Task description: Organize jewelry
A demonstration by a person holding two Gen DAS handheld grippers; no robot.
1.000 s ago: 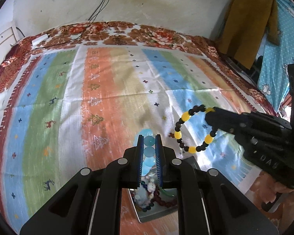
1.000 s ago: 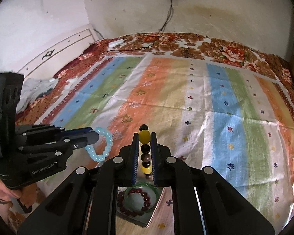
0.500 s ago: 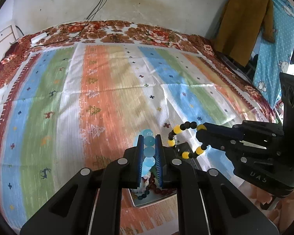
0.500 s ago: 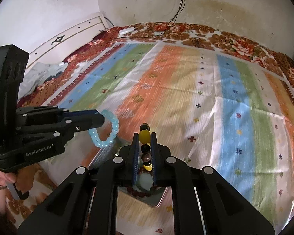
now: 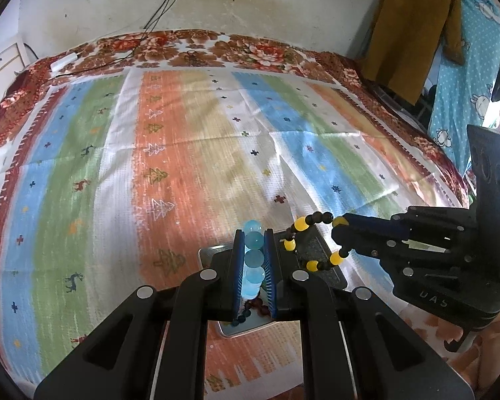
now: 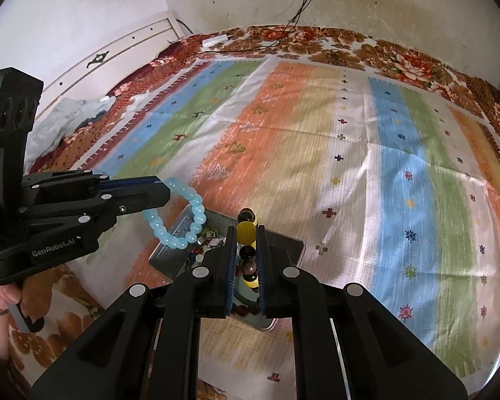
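While several bracelets already lie in the tray [image 6: 293, 250] | left gripper [image 5: 254, 233] clamps the blue bracelet [image 5: 253, 256] | right gripper [image 6: 246, 230] clamps the yellow-and-black bracelet [image 6: 245, 233] | both bracelets hang above the tray, not yet released

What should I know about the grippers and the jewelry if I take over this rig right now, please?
Left gripper: shut on the pale blue bead bracelet, held above the metal tray.
Right gripper: shut on the yellow and black bead bracelet, also above the tray.
The tray sits on the striped blanket and already holds other bead pieces.
Left to do: both bracelets remain gripped, neither is set down yet.
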